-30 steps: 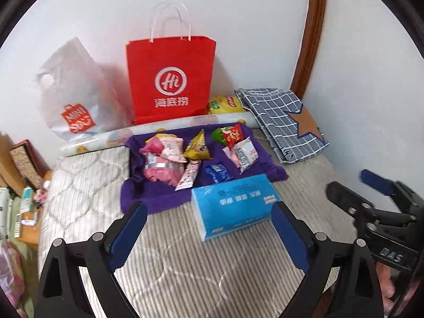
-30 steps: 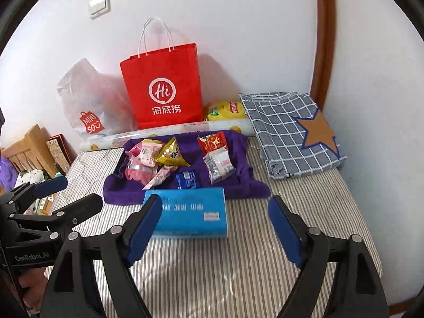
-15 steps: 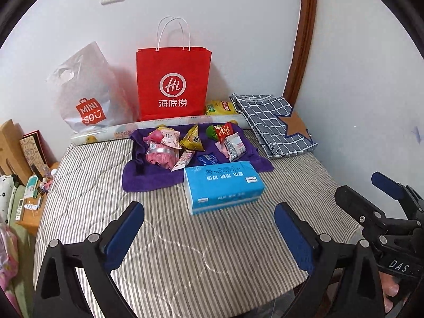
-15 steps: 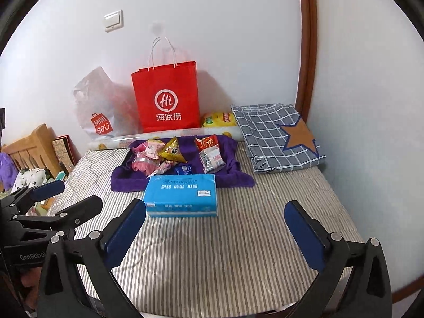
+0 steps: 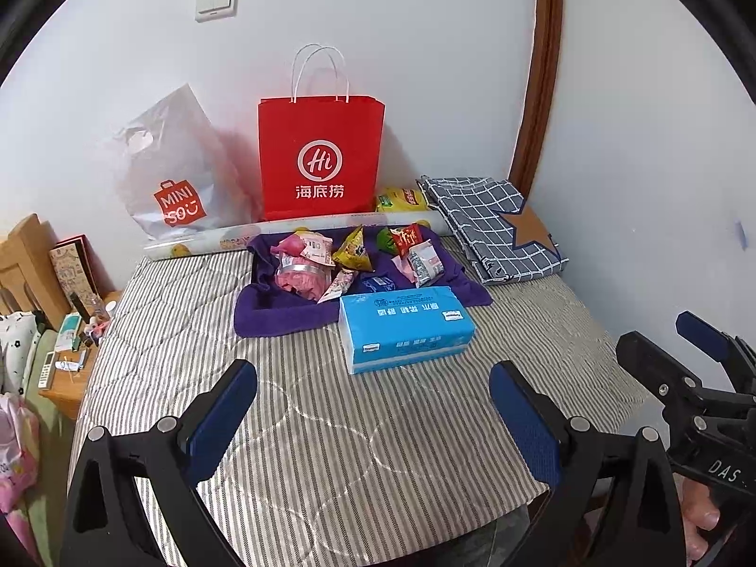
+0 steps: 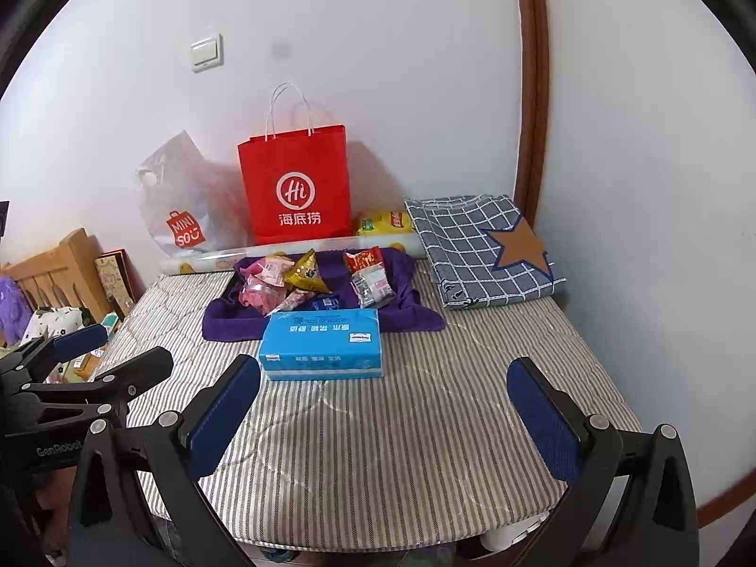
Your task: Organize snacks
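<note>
Several snack packets lie in a heap on a purple cloth at the far side of a striped mattress. A blue tissue pack sits just in front of the cloth. My left gripper hangs open over the near part of the mattress, nothing between its blue pads. My right gripper is also wide open and empty, well short of the tissue pack. Each gripper shows at the edge of the other's view.
A red paper bag and a white plastic bag stand against the back wall. A folded checked fabric lies at the far right. A cluttered wooden bedside stand is on the left.
Both grippers have pulled back from the snacks, so the tissue pack and cloth look smaller and farther. The right gripper's jaws have spread wider.
</note>
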### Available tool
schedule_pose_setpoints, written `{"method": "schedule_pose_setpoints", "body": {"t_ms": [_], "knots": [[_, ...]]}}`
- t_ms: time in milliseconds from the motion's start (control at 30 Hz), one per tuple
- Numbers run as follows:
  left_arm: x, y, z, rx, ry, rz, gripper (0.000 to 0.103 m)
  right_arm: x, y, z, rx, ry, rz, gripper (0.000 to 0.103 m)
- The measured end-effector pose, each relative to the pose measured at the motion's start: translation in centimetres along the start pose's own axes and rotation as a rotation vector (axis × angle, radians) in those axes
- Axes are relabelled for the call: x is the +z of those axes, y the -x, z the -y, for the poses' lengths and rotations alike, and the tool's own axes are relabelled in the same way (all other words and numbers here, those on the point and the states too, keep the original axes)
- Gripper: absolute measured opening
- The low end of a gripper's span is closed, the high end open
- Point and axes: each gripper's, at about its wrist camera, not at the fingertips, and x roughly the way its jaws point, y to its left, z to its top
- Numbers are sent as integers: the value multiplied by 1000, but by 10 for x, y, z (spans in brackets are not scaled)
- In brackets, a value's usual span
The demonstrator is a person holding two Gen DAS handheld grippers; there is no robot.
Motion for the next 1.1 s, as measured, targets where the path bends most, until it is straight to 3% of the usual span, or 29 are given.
{"method": "schedule_pose_setpoints", "body": {"t_ms": [1100], "knots": [[-3, 3, 4, 2, -5, 1, 100, -6, 5, 2, -2, -2, 3, 103]]}}
